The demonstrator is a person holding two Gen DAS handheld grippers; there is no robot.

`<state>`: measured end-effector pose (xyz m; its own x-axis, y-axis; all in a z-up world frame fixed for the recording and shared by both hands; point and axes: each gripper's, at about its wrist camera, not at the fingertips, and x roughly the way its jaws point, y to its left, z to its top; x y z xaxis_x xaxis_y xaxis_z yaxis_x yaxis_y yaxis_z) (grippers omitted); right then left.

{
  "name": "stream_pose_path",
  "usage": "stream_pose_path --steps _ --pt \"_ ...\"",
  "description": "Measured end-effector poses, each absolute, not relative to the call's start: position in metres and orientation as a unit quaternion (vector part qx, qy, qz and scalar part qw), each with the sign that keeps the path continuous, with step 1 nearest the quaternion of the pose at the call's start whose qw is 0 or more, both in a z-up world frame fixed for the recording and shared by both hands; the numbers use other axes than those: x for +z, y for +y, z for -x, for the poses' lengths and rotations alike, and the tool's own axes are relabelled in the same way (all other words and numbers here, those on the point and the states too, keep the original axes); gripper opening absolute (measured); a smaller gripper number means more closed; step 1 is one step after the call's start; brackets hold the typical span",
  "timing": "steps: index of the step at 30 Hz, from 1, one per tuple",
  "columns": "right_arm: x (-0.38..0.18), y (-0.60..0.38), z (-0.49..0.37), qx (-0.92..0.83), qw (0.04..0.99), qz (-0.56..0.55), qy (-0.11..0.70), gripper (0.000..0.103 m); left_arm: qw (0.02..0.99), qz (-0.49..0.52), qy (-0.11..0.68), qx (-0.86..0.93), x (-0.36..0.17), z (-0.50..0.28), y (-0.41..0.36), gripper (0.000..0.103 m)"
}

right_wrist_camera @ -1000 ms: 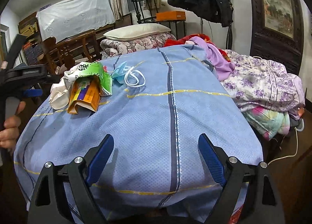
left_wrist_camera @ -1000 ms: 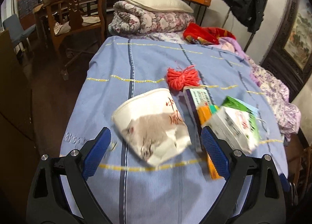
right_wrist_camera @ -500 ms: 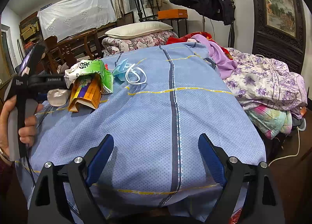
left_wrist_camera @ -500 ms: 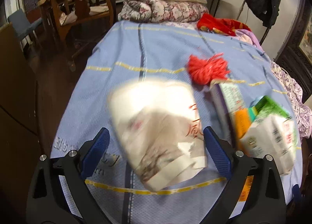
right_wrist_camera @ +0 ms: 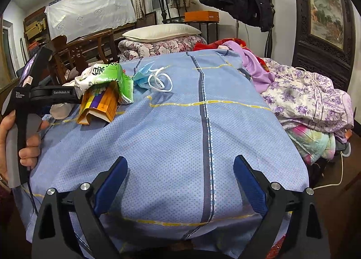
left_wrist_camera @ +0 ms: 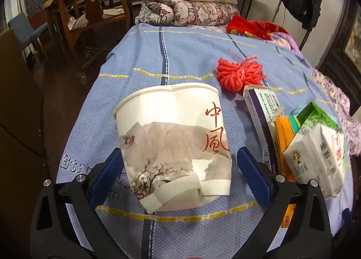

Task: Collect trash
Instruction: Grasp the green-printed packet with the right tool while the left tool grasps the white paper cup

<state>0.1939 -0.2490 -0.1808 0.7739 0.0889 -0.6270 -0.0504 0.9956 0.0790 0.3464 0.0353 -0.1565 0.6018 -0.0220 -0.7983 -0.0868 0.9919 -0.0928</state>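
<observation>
From the left wrist view, the left gripper [left_wrist_camera: 178, 168] is standing released with its blue pads wide apart, straddling the base end of a crushed paper cup [left_wrist_camera: 173, 143] that is lying on its side on the blue bedspread [left_wrist_camera: 191, 55]; the left pad looks to be touching or nearly touching the cup wall, while the right pad is sitting just beside it with a sliver of cloth showing between. Just right of the cup, a purple-edged carton [left_wrist_camera: 261, 114], an orange box [left_wrist_camera: 284, 137] and a green-and-white drink carton [left_wrist_camera: 320, 152] are piling against each other, and a red yarn tassel [left_wrist_camera: 239, 73] is lying beyond the cup, toward the pillow end. The step in hand appears to be the grasp of the cup: the next move is probably calling for a small push forward and a gentle squeeze, since the flattened paper will likely buckle further and could slip out. From the right wrist view, the right gripper [right_wrist_camera: 180, 182] is hovering released over a bare stretch of bedspread with nothing between its pads; the cup is showing only as a white sliver [right_wrist_camera: 59, 110] behind the left tool, which the person's left hand [right_wrist_camera: 24, 139] is gripping, and a blue face mask [right_wrist_camera: 146, 78] is lying just beyond the cartons, well apart from this gripper. It is seemingly waiting its turn on that remaining litter.
</observation>
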Motion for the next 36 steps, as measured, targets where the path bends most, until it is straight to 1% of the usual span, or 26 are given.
stream_pose_path --steps 7,10,15,17,23,31,32,33,35,36 --pt "-0.176 -0.246 -0.196 0.045 0.938 -0.031 0.341 0.095 0.895 0.089 0.437 0.016 -0.154 -0.345 0.043 0.096" --pt "-0.159 -0.241 -0.202 0.067 0.943 -0.034 0.323 0.095 0.896 0.1 0.433 0.014 -0.153 -0.344 0.045 0.096" --pt "-0.127 -0.214 -0.234 0.138 0.938 -0.038 0.317 0.097 0.897 0.122 0.425 0.006 -0.152 -0.343 0.052 0.096" --pt "-0.123 -0.201 -0.25 0.158 0.931 -0.041 0.326 0.097 0.897 0.128 0.423 0.004 -0.151 -0.342 0.054 0.096" --pt "-0.124 -0.165 -0.271 0.188 0.921 -0.015 0.341 0.097 0.897 0.13 0.422 0.004 -0.151 -0.342 0.054 0.096" --pt "-0.138 -0.139 -0.294 0.171 0.911 0.02 0.376 0.097 0.897 0.131 0.422 0.004 -0.15 -0.341 0.054 0.096" --pt "-0.14 -0.138 -0.297 0.167 0.91 0.023 0.378 0.096 0.897 0.13 0.423 0.004 -0.15 -0.342 0.054 0.096" --pt "-0.141 -0.138 -0.297 0.168 0.91 0.022 0.377 0.085 0.897 0.129 0.423 0.004 -0.15 -0.342 0.054 0.096" --pt "-0.139 -0.145 -0.293 0.183 0.912 0.005 0.366 0.07 0.897 0.13 0.423 0.004 -0.15 -0.342 0.054 0.096" --pt "-0.136 -0.15 -0.291 0.185 0.913 -0.005 0.363 0.07 0.897 0.13 0.423 0.004 -0.15 -0.342 0.054 0.096"
